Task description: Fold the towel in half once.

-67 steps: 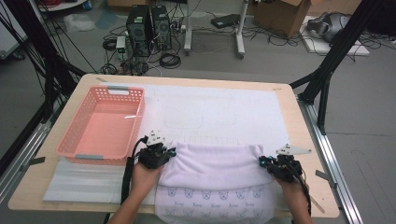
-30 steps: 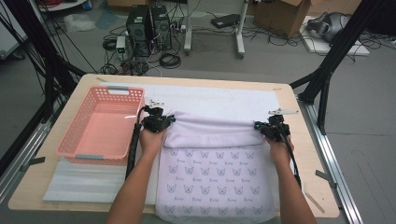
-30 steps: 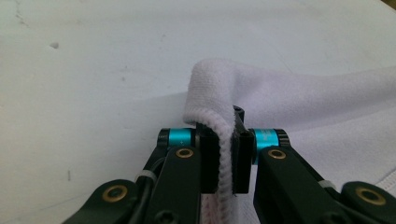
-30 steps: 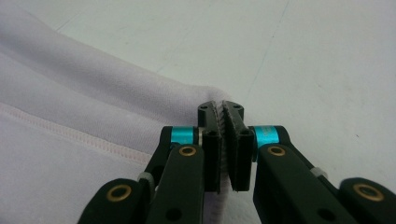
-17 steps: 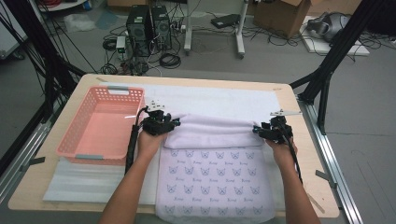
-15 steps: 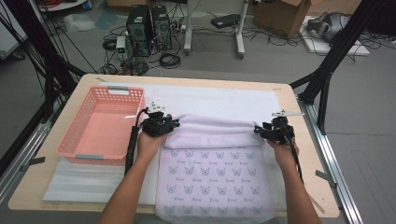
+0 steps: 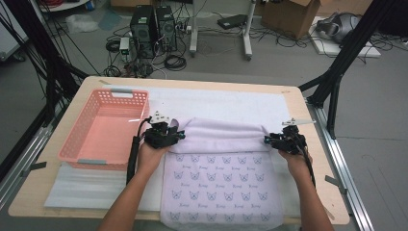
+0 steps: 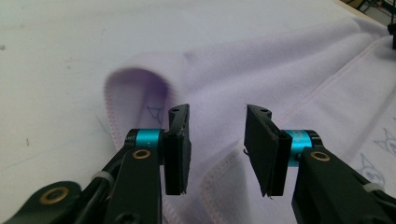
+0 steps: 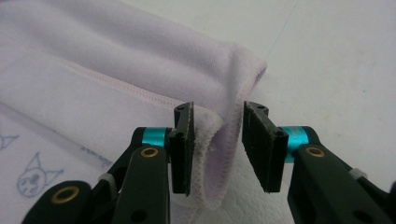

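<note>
Standing at the table's near edge, the person is folding 1 lilac towel [image 7: 221,178], its far hem brought over toward the middle so a plain band lies across the cat-printed side. Going left to right: 1 pink basket [image 7: 103,132] sits at the table's left on the white mat [image 7: 231,103], probably waiting to take the folded towel. Just beside it the left gripper [image 7: 179,135] sits at the fold's left corner; in the left gripper view its jaws have just been opening and stand apart, the fabric lying below and between them but not pinched, which reads as a release after laying the fold down. At the fold's right corner the right gripper [image 7: 266,140] sits likewise; in the right gripper view the towel's hemmed corner [image 9: 219,154] stands up between its pads, touching the left one, with a clear gap to the right one, so the grip looks let go, though the jaws have just been closing a little. Holding both corners at once keeps the fold straight. Count: 2 grippers, 1 towel, 1 basket, 1 mat.
</note>
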`<state>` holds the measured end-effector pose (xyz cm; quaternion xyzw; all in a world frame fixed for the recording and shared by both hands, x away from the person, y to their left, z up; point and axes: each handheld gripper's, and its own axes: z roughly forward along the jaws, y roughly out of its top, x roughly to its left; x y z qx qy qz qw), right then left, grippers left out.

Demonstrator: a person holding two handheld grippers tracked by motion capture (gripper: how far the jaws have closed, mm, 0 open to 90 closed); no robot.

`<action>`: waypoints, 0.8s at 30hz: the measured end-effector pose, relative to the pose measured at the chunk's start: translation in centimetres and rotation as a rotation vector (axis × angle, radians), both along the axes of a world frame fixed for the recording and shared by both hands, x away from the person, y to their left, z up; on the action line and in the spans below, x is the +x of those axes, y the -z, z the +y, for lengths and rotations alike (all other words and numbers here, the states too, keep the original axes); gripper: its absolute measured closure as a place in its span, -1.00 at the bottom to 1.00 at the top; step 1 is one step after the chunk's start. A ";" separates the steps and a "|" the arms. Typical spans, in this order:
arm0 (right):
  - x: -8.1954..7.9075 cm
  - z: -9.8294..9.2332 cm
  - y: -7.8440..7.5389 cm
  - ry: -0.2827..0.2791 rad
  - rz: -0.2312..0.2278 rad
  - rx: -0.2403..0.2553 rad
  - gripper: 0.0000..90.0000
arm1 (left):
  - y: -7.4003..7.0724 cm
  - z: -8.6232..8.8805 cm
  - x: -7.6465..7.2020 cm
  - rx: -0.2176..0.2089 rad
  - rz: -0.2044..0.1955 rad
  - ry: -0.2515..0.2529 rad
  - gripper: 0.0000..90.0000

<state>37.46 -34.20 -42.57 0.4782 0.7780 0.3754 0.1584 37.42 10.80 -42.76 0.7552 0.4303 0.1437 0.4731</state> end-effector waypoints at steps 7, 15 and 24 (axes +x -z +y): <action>-1.0 0.2 -1.2 -0.029 -0.055 0.028 0.35 | 1.1 0.1 -1.5 0.019 0.014 0.035 0.35; -1.2 0.5 -0.2 -0.004 0.002 -0.031 0.92 | 1.3 -0.8 -2.0 0.099 0.050 0.073 0.90; -4.5 -0.3 0.3 -0.032 -0.058 -0.003 0.93 | 0.5 0.4 -4.4 -0.008 -0.015 0.088 0.90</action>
